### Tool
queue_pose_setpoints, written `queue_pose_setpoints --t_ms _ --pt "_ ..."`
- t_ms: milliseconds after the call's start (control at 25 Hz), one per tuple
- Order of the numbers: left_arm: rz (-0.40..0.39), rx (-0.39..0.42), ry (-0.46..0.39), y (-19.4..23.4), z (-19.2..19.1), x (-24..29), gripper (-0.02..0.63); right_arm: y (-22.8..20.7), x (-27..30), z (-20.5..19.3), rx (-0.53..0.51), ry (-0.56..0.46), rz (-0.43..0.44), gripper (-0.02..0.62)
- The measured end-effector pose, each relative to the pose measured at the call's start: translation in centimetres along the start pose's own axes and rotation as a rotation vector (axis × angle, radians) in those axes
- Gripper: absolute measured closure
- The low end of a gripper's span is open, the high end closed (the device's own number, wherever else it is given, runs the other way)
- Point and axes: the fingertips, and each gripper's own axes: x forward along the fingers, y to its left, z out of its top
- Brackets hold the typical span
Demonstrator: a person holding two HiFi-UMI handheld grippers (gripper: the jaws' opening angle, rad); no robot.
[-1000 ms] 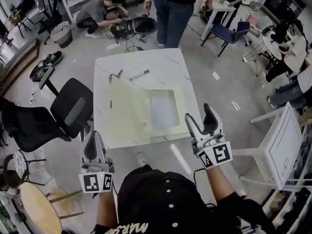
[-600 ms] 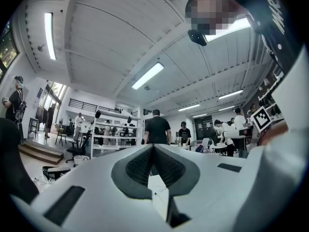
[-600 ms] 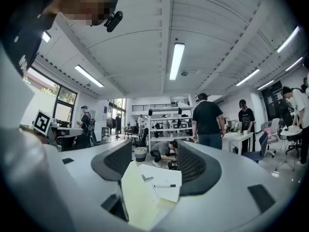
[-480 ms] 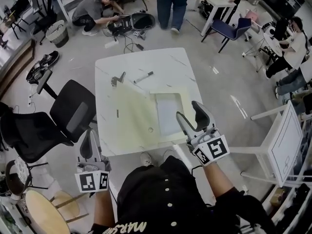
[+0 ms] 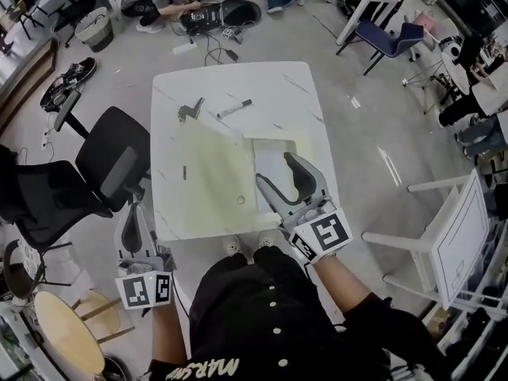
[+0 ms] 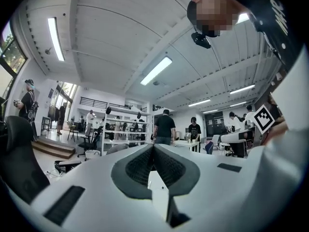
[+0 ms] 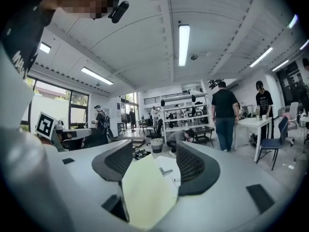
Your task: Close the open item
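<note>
**Head view:** my right gripper [image 5: 276, 169] is over the right half of the open folder [image 5: 210, 177] on the desk [image 5: 238, 86], jaws spread. My left gripper [image 5: 135, 217] hangs off the desk's near-left corner, clear of the folder.

**Left gripper view:** jaws pressed together, holding nothing.

**Right gripper view:** jaws wide, having just closed slightly. The folder's yellow flap lies between them, and the pads are not pressing it.

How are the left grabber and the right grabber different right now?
The left gripper has its jaws shut together; the right gripper has its jaws wide apart. The left gripper hangs off the table, by its near left corner; the right gripper is over the open yellow folder, whose sheet shows between its jaws, not pinched. Both are white and point away from the person.
</note>
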Motion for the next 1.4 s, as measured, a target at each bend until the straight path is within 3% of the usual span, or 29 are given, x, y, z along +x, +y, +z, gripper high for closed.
queue_pose_setpoints --t_ms 560,880,1120,1400 --pt "0.087 -0.038 0.129 2.8 -5.2 -2.6 0.589 12.0 10.3 -9.0 0.277 0.358 0.108 0.239" --pt "0.105 -0.075 0.207 3.9 -8.6 -3.6 0.589 14.9 12.6 -14.1 0.241 0.539 0.024 0.232" --pt "0.099 -0.089 0.229 3.7 -9.8 -3.5 0.589 14.6 12.8 -15.0 0.208 0.596 -0.008 0.232" --pt "0.096 -0.103 0.227 3.4 -10.1 -3.1 0.589 14.1 12.0 -15.1 0.231 0.642 0.021 0.233"
